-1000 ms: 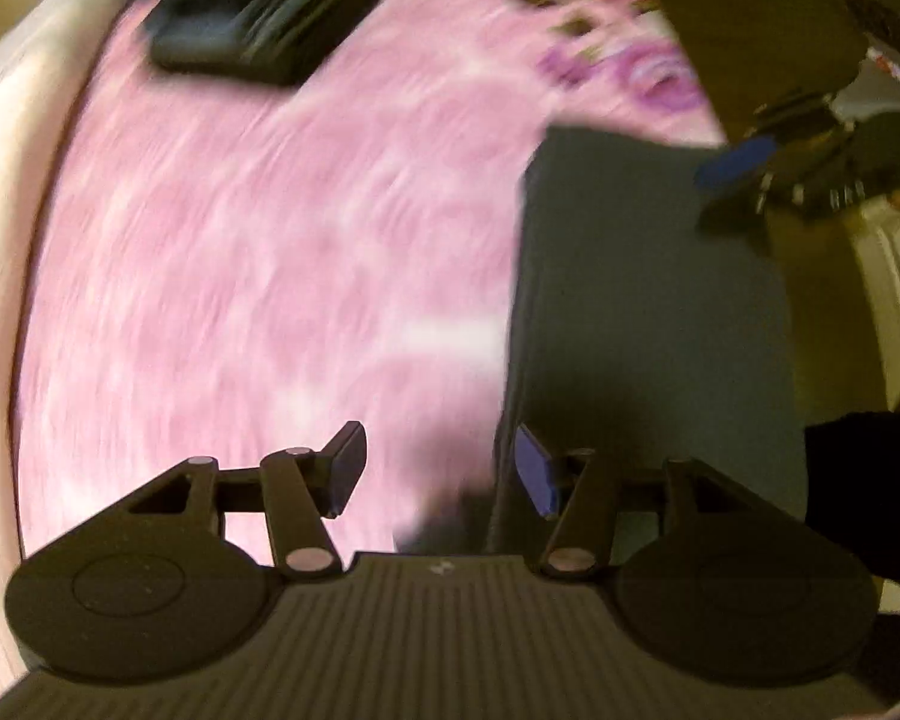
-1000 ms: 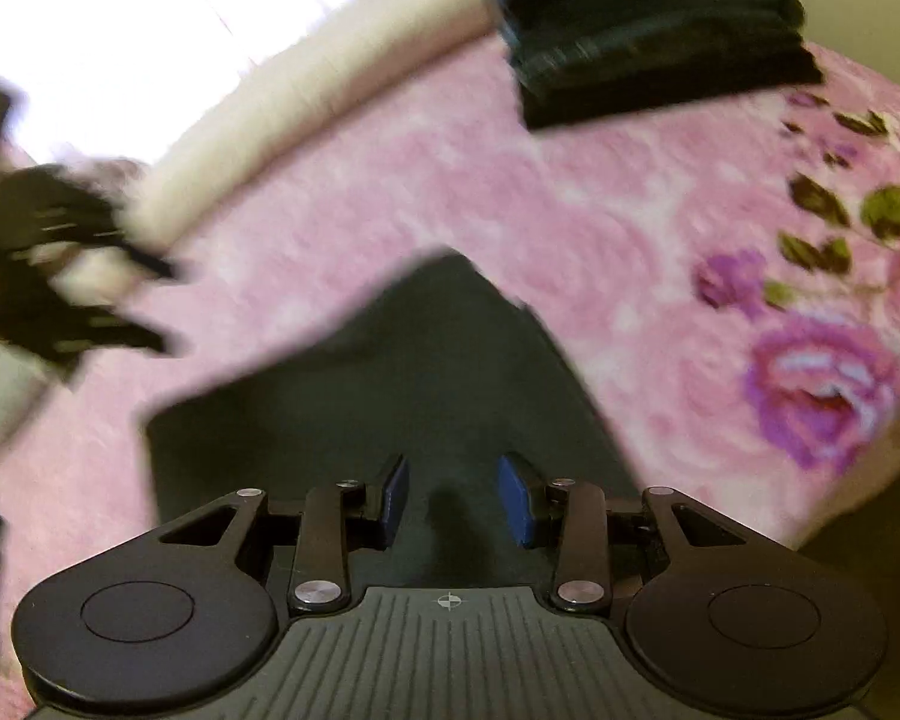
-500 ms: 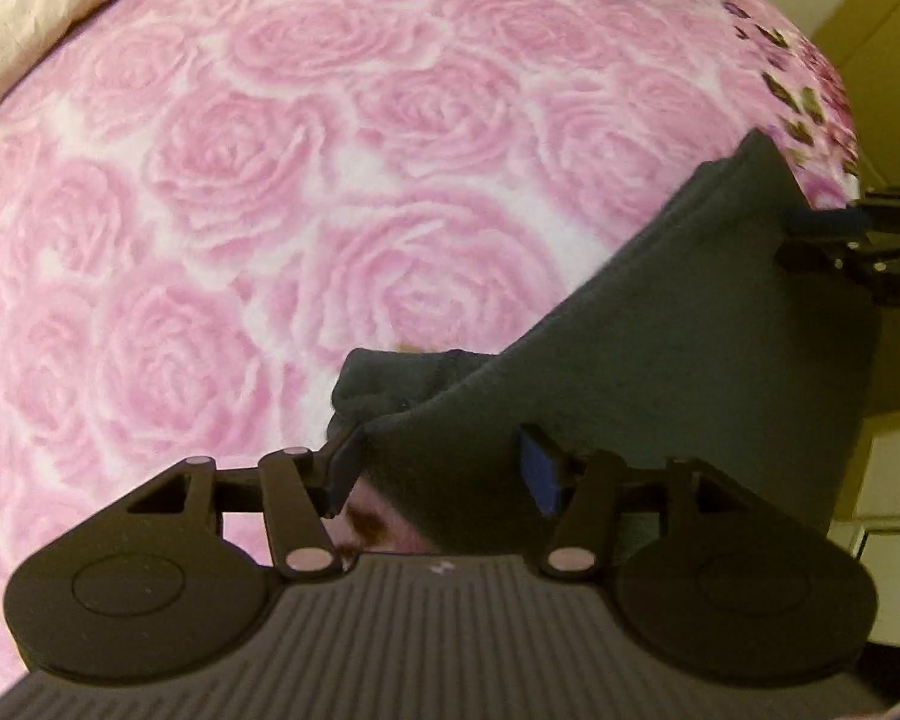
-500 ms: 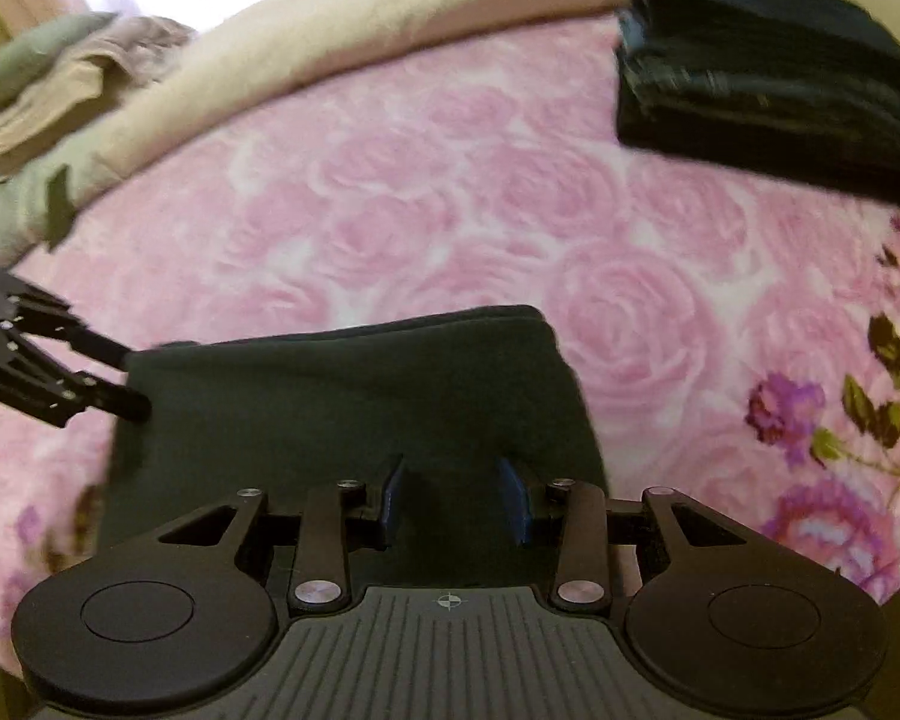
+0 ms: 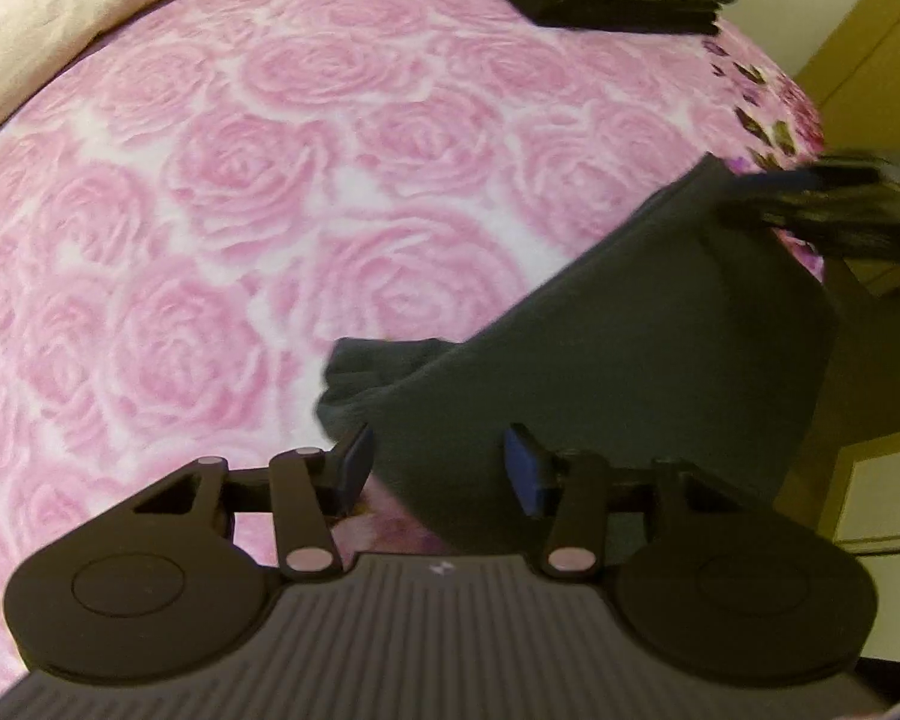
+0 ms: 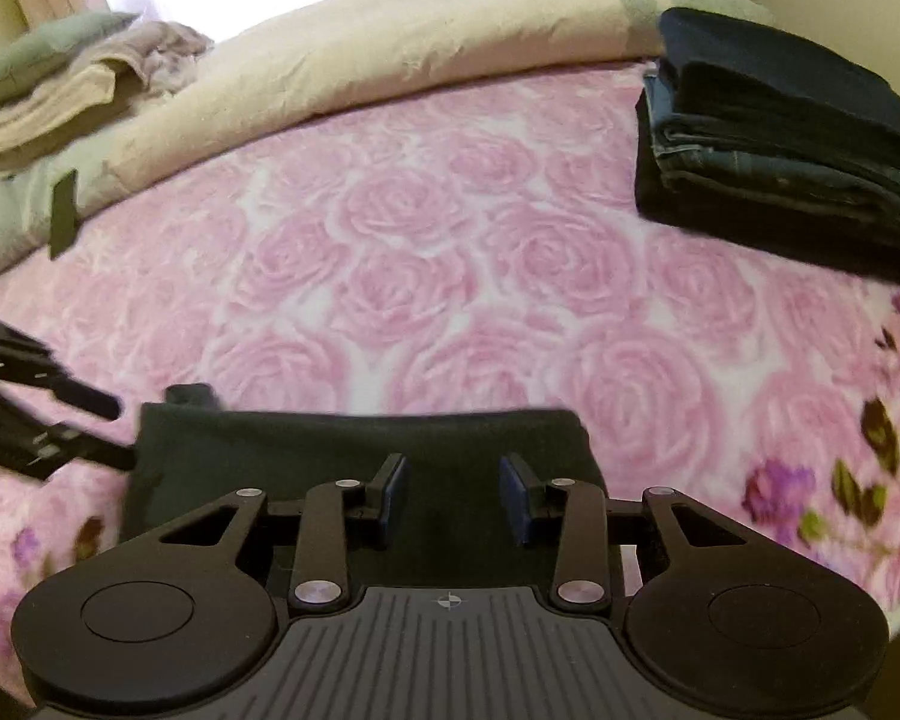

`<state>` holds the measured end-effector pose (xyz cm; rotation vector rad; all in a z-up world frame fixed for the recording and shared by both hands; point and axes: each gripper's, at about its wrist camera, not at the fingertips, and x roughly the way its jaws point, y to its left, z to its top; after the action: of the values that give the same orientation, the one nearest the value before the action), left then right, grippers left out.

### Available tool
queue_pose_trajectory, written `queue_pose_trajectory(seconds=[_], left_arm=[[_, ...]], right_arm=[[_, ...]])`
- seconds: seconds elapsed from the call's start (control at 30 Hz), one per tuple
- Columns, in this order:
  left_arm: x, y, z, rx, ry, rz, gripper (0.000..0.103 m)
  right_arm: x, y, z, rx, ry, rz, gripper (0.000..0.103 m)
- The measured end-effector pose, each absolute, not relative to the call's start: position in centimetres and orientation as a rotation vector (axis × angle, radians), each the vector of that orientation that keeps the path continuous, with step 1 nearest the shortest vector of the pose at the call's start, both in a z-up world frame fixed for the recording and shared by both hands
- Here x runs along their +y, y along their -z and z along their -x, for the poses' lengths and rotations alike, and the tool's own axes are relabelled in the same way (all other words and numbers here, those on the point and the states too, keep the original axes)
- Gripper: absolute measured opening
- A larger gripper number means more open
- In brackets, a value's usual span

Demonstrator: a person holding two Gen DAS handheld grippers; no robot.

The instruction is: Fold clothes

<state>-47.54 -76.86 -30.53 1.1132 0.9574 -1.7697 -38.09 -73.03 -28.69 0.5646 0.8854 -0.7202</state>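
While spread on bedspread, dark garment beneath right hand-held gripper

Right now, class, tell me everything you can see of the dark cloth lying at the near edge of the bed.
The dark cloth is a soft, matte, dark grey-green fabric, folded into a broad flat panel on the pink rose blanket. Its far edge runs straight. One end bunches into a small lump. Both grippers' jaws stand apart with cloth between them; whether the pads press it cannot be told. The left gripper is at the bunched end, the right gripper at the other end.
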Motion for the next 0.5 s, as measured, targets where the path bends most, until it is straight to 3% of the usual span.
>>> queue_pose_trajectory(seconds=[0.17, 0.5], left_arm=[[-77.4, 32.8, 49.9, 0.907, 1.78, -1.173, 0.043], [-72.1, 28.9, 48.1, 1.001, 1.837, -1.117, 0.044]], right_arm=[[-75.6, 32.2, 36.5, 0.981, 0.739, -0.544, 0.038], [-68.7, 27.0, 41.7, 0.922, 0.724, -0.584, 0.038]])
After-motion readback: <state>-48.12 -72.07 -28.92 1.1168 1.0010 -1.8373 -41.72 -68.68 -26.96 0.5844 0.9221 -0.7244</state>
